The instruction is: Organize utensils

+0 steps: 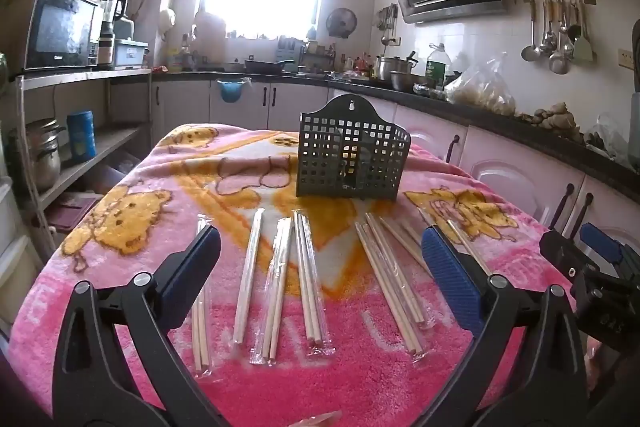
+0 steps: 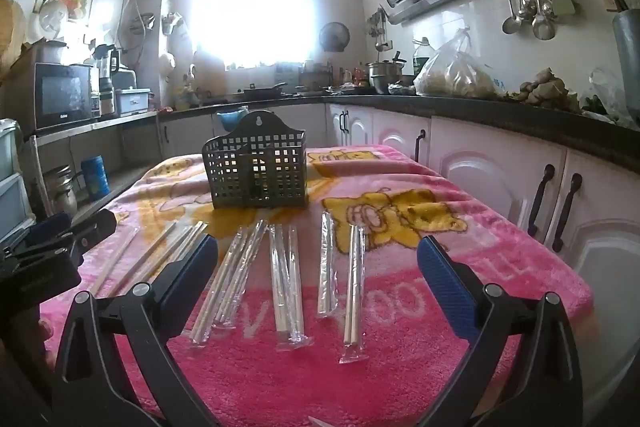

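I see both claws, left gripper (image 1: 320, 267) and right gripper (image 2: 318, 267), spread wide, holding nothing. Wrapped chopsticks (image 1: 280, 279) lie mid-blanket (image 1: 360, 367); black holder (image 1: 352, 155) stands upright toward the far edge, nothing between.

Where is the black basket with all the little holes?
In both wrist views the black basket stands upright mid-table on the pink blanket, just beyond the far ends of the wrapped chopsticks.

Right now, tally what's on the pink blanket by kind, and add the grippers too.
Chopstick bundles: 7 (approximate, since some overlap)
Black mesh holder: 1
Grippers: 2, the left gripper and the right gripper, both open
Total: 10
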The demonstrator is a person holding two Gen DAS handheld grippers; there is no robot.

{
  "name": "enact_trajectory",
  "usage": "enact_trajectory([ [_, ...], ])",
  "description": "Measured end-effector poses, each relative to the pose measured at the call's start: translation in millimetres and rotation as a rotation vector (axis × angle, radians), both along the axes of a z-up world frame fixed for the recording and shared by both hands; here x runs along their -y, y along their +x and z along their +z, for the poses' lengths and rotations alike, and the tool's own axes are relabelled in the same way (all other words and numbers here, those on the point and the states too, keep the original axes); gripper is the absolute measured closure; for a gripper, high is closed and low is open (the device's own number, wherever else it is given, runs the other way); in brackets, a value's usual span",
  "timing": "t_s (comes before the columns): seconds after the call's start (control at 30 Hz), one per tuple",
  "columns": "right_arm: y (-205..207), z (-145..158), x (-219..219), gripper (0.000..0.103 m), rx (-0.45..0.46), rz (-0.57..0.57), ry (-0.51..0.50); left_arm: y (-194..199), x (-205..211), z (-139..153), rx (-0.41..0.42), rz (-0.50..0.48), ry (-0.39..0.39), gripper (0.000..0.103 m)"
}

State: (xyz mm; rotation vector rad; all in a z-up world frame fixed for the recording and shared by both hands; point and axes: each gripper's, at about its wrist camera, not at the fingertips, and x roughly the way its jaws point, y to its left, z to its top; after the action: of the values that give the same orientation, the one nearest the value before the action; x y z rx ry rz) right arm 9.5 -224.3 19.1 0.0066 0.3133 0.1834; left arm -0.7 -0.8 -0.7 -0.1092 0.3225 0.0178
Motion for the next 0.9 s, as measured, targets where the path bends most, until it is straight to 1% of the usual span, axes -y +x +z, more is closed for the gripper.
enact_trajectory([
  [0.1,-0.8,4.5,5.7,0.006,0.003,0.001,0.002,0.6,0.3,-1.5,-0.001,0.001,-0.003,0.011],
  [0.17,-0.1,-2.6,-3.2,0.006,0.009,0.001,-0.016,-0.2,0.2,0.1,0.001,0.003,0.001,0.011],
  [0.57,-0.4,3.6,-0.7,0.006,0.022,0.008,-0.013,2.2,0.4,3.1,0.004,0.002,-0.001,0.011],
  [0.9,-1.7,2.1,-2.6,0.006,0.024,0.009,-0.019,1.0,4.6,4.0,0.008,0.002,-0.003,0.011],
])
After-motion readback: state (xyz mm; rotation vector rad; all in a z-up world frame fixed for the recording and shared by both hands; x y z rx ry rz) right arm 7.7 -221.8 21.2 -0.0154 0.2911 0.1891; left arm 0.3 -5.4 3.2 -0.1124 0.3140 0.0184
